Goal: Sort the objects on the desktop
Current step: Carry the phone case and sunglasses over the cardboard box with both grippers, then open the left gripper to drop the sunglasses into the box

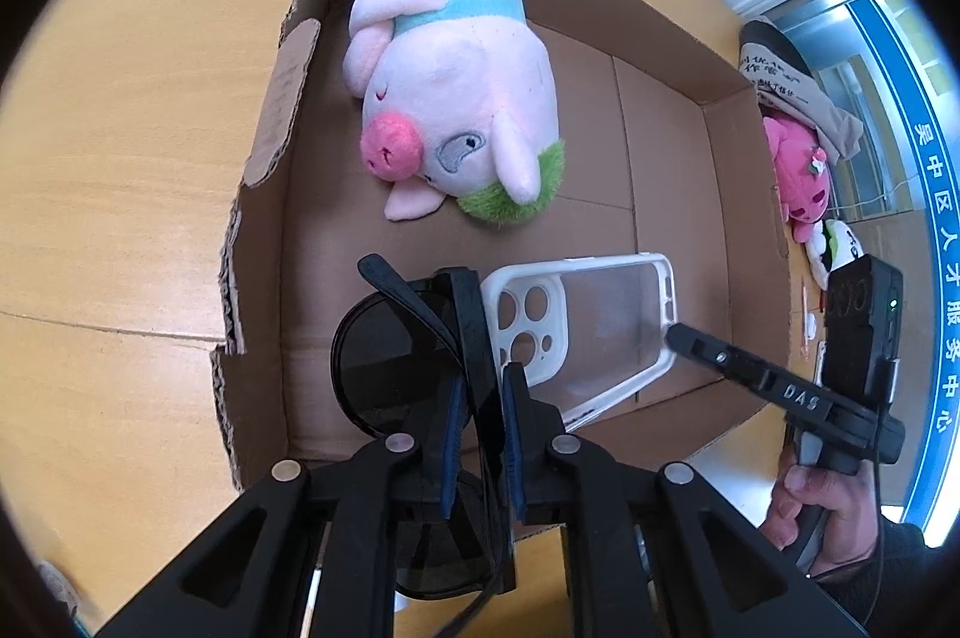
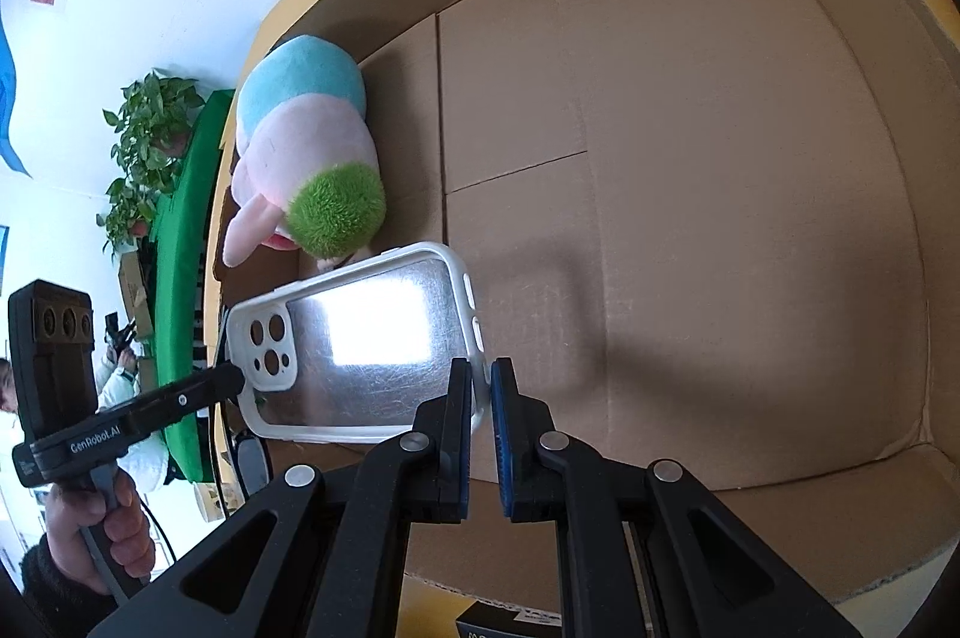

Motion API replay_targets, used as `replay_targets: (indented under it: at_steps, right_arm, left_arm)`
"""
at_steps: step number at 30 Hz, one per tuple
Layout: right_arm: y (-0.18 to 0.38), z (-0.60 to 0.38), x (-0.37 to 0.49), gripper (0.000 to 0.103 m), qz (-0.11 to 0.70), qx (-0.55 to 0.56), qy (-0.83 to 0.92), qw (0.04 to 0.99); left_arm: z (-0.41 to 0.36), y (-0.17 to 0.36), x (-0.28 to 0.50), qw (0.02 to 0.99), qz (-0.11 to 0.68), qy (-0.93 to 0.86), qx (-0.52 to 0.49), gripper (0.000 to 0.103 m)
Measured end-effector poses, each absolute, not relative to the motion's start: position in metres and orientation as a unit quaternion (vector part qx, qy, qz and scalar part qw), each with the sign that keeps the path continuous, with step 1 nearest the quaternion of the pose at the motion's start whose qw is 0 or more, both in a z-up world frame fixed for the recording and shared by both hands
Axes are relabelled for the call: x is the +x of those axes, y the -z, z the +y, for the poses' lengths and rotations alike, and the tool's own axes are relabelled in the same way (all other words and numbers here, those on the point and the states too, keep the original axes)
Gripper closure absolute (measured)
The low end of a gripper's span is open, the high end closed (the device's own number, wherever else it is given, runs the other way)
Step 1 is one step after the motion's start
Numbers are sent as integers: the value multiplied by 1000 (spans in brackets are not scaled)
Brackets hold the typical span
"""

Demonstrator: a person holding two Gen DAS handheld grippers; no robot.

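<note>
Left wrist view: left gripper (image 1: pixel 483 398) pinches sunglasses (image 1: pixel 390 362), right gripper (image 2: pixel 477 398) pinches phone case (image 2: pixel 360 344), over the cardboard box (image 1: pixel 660 128); jaws must part, clear of the plush pig (image 1: pixel 444 98) at 12 o'clock.

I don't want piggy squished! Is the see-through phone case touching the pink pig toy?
Apart. In the left wrist view, bare cardboard floor shows between the clear white-rimmed phone case and the pink plush pig.

Wooden table (image 1: pixel 120 194) under open cardboard box (image 1: pixel 660 56), plush toys (image 1: pixel 801 179) beside.
</note>
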State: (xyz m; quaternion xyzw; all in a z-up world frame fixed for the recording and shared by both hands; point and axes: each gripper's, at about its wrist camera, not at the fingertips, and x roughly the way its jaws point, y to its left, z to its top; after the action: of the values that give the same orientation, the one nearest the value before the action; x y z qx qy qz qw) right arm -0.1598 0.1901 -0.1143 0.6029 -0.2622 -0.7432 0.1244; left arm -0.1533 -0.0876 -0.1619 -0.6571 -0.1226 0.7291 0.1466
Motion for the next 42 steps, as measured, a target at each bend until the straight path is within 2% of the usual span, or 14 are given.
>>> replay_targets:
  at_steps: [3, 4, 20, 23, 25, 32, 42]
  right_arm:
    - [112, 199, -158, 95, -268, 601, 746, 106]
    - [112, 201, -159, 102, -263, 604, 746, 100]
    - [157, 187, -203, 99, -204, 670, 710, 74]
    - [156, 176, -208, 98, -182, 671, 712, 93]
    - [155, 174, -208, 99, -174, 670, 715, 94]
    - [155, 185, -202, 102, -145, 668, 725, 87]
    - [154, 211, -185, 103, -132, 661, 734, 87]
  left_arm:
    - [-93, 165, -151, 144, -126, -726, -661, 91]
    - [-94, 165, -150, 145, -126, -725, -661, 91]
    - [-100, 157, -140, 152, -135, -732, -651, 93]
    - [-95, 164, -145, 155, -138, -728, -654, 90]
    - [-89, 172, -151, 153, -134, -723, -660, 83]
    - [-74, 195, -165, 150, -116, -716, -671, 84]
    - [-64, 170, -165, 159, -107, -740, -644, 84]
